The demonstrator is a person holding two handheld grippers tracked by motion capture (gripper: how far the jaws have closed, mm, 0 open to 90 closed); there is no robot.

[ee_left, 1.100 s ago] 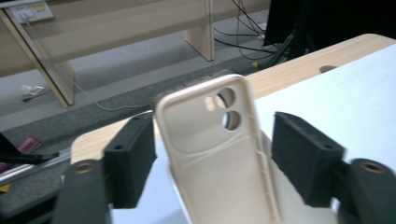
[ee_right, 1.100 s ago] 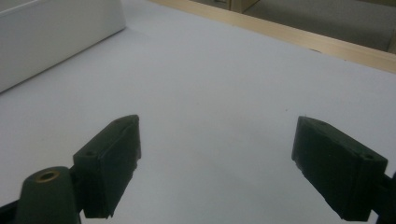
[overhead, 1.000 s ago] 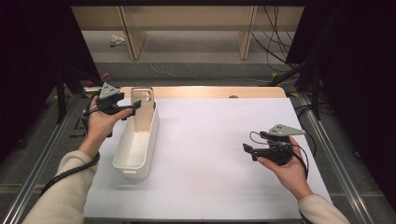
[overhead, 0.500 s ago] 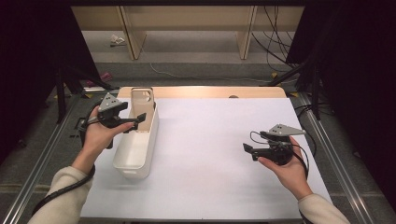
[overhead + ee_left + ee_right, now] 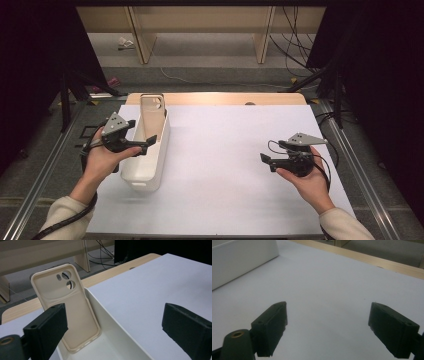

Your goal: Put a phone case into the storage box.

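one phone case [image 5: 67, 307] leaning in one white bin [image 5: 145, 165].

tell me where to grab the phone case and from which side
Grip the phone case by its upper part, near the camera holes, coming down from above. It stands leaning against the bin's far end wall, its lower end down inside, so only the top rises free of the rim. The left gripper is nearest, jaws open.

Matt beige rubbery phone case [image 5: 65, 305], smooth white plastic bin [image 5: 148, 159] with slight sheen, matt white table sheet [image 5: 235, 165], pale wood table edge [image 5: 225, 98] at top, matt black gripper pads [image 5: 272, 326]
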